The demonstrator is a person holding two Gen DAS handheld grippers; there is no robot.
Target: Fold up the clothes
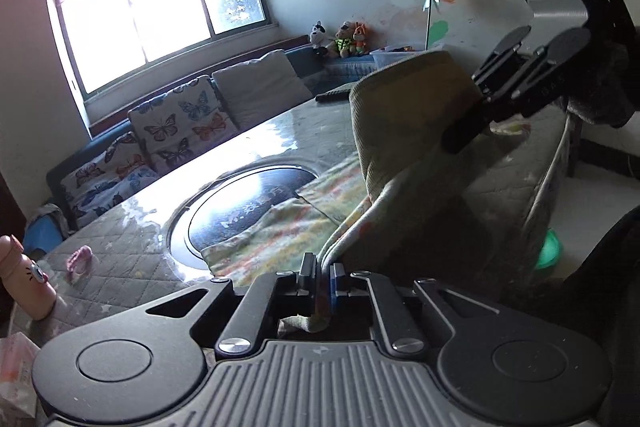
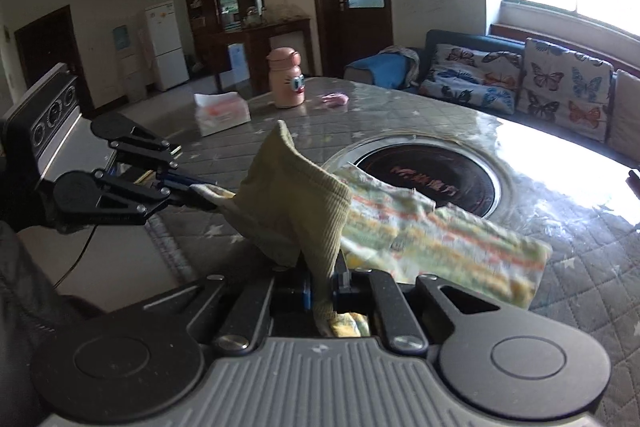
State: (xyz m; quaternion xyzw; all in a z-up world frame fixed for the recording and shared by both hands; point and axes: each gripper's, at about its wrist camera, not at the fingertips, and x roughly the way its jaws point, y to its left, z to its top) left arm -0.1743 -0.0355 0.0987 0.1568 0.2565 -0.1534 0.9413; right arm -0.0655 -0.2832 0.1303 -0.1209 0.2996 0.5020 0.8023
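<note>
The left gripper [image 1: 323, 277] has its fingers [image 1: 307, 273] pressed together on a corner of the garment [image 1: 404, 131], a small piece of clothing with an olive ribbed band and a pale body striped in yellow, orange and green. A scrap of cloth pokes back between the fingers towards the camera. The right gripper [image 2: 322, 287] pinches the other end of the same ribbed band in the same way, with fabric bunched behind its fingers [image 2: 306, 293].

Between the two grips the olive band stands up as a slack, peaked flap, so the held edge runs from one gripper across to the other. In the right wrist view the left gripper sits to the left, at a similar height, its tips buried in the cloth.

From that held edge the striped body trails away and down, forward of both grippers, until its far part lies on the quilted surface [image 2: 592, 283], partly over the rim of the round dark inset [image 2: 436, 175]. The garment's long axis thus points away from the fingers, square to the line between them.

Both hands look equally near the held edge. The free hem is the far end, so I judge that a fold would carry the band forward over the body.
</note>
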